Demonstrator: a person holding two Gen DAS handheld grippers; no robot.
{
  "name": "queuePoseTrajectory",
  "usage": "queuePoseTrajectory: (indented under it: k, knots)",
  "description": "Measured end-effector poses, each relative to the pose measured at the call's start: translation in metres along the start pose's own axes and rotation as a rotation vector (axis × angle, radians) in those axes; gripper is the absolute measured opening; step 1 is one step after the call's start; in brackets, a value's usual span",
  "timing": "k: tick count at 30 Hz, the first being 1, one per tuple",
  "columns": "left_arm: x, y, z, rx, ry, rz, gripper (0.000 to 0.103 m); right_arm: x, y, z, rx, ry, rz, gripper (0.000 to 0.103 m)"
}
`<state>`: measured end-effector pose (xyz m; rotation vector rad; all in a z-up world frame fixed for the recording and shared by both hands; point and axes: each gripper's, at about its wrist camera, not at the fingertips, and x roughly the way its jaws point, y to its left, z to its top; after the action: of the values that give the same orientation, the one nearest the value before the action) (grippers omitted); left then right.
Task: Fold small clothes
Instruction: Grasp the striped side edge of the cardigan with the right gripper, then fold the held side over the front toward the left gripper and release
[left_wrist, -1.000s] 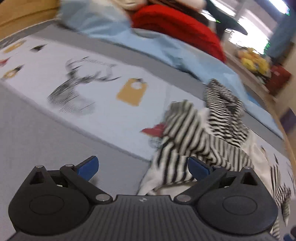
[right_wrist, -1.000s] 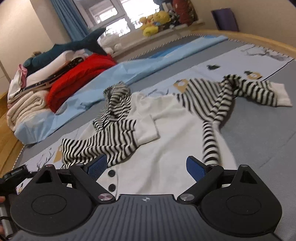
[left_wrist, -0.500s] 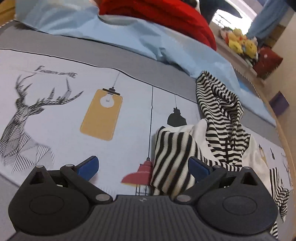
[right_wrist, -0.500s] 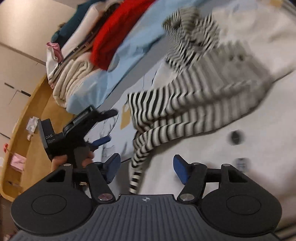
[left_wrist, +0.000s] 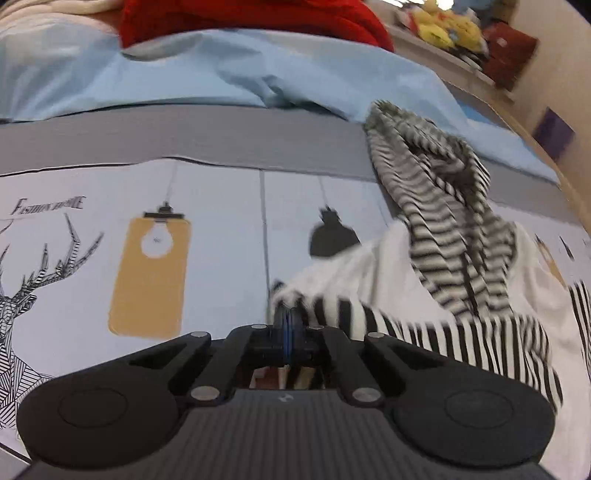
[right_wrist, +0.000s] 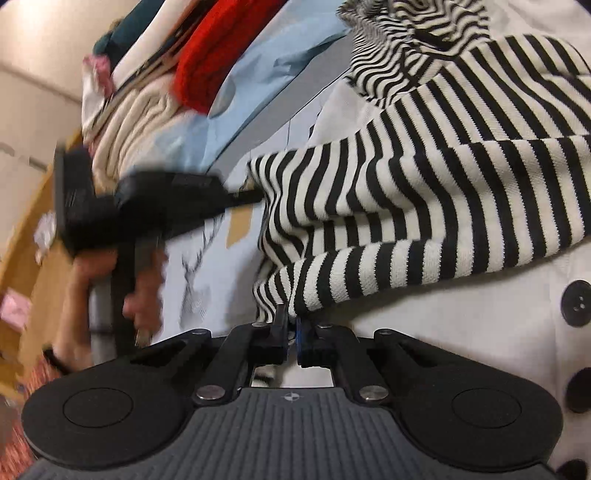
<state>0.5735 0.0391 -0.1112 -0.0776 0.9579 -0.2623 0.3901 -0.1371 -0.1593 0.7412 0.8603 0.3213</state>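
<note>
Folding has barely begun, by my reading: the small striped hoodie (right_wrist: 424, 206) lies crumpled on the printed bed cover (left_wrist: 221, 229), hood (left_wrist: 436, 206) bunched at the far right and sleeve (right_wrist: 388, 266) draped over the white front, with no tidy fold made yet. The left hand-held gripper (left_wrist: 287, 325) is clamped on the striped edge of the garment, and the right hand-held gripper (right_wrist: 290, 325) is pinched on the sleeve's cuff end. Spreading flat and every fold remain. No container shows; only stacked bedding (right_wrist: 155, 92) at the far side
</note>
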Motion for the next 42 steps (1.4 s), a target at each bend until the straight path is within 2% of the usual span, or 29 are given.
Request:
queuePoseTrajectory:
  k: [3, 5, 6, 7, 9, 14, 17, 18, 19, 20, 21, 24, 26, 31, 35, 36, 37, 38, 39, 40, 41, 42]
  knots:
    - [-0.003, 0.009, 0.005, -0.057, -0.050, 0.011, 0.000, -0.002, 0.001, -0.006, -0.035, 0.029, -0.019, 0.003]
    - [-0.007, 0.018, 0.007, -0.095, -0.043, -0.069, 0.005, -0.001, -0.003, -0.005, -0.017, 0.028, -0.025, 0.003]
    - [-0.007, 0.023, 0.008, -0.122, -0.011, -0.108, 0.022, -0.002, -0.006, -0.005, -0.007, 0.030, -0.022, 0.003]
    - [-0.007, 0.026, 0.010, -0.146, 0.031, -0.141, 0.052, -0.002, -0.008, -0.004, 0.005, 0.032, -0.016, 0.003]
    - [-0.010, 0.027, 0.013, -0.166, 0.060, -0.144, 0.080, -0.001, -0.010, -0.004, 0.017, 0.034, -0.009, 0.003]
    - [-0.011, 0.017, 0.022, -0.203, 0.083, -0.160, 0.079, 0.001, -0.009, -0.006, -0.005, 0.036, -0.017, 0.003]
    - [-0.007, 0.001, 0.022, -0.158, 0.109, -0.158, 0.074, 0.001, -0.009, -0.007, -0.017, 0.037, -0.019, 0.003]
    - [-0.007, -0.006, 0.022, -0.135, 0.117, -0.156, 0.068, 0.001, -0.009, -0.007, -0.019, 0.037, -0.020, 0.003]
    - [-0.009, -0.011, 0.021, -0.114, 0.112, -0.159, 0.053, 0.002, -0.009, -0.007, -0.022, 0.038, -0.020, 0.003]
    - [-0.010, -0.018, 0.020, -0.074, 0.094, -0.156, 0.035, 0.002, -0.008, -0.006, -0.023, 0.039, -0.020, 0.003]
    - [-0.010, -0.024, 0.019, -0.041, 0.086, -0.136, 0.005, 0.003, -0.008, -0.006, -0.024, 0.040, -0.019, 0.003]
    - [-0.005, -0.034, 0.019, 0.004, 0.031, -0.012, 0.003, 0.004, -0.007, -0.004, -0.029, 0.034, -0.020, 0.003]
    - [0.000, -0.031, 0.023, -0.025, 0.004, 0.027, 0.003, 0.001, -0.007, -0.006, -0.036, 0.015, -0.022, 0.003]
    - [0.017, -0.022, 0.026, -0.081, -0.007, 0.077, 0.003, -0.004, 0.007, -0.015, -0.146, 0.048, 0.015, 0.003]
    - [0.014, -0.006, 0.023, -0.181, -0.111, 0.080, 0.004, 0.006, -0.001, -0.023, -0.154, 0.119, -0.073, 0.000]
    - [0.011, -0.003, 0.023, -0.197, -0.116, 0.050, 0.012, 0.006, -0.007, -0.024, -0.130, 0.111, -0.057, 0.000]
    - [0.008, 0.000, 0.023, -0.208, -0.103, 0.023, 0.037, 0.004, -0.011, -0.024, -0.094, 0.110, -0.043, 0.000]
    - [0.003, 0.002, 0.022, -0.219, -0.088, 0.003, 0.053, 0.002, -0.013, -0.021, -0.066, 0.120, -0.039, 0.001]
    - [-0.006, 0.003, 0.020, -0.227, -0.093, 0.000, 0.081, -0.002, -0.013, -0.018, -0.052, 0.125, -0.036, 0.004]
    - [-0.020, 0.006, 0.015, -0.238, -0.128, 0.027, 0.095, -0.007, -0.012, -0.014, -0.051, 0.125, -0.043, 0.012]
    - [-0.032, 0.007, 0.010, -0.247, -0.161, 0.059, 0.097, -0.015, -0.012, -0.009, -0.056, 0.127, -0.046, 0.026]
    - [-0.045, 0.010, 0.003, -0.247, -0.184, 0.080, 0.097, -0.022, -0.012, -0.003, -0.058, 0.127, -0.042, 0.033]
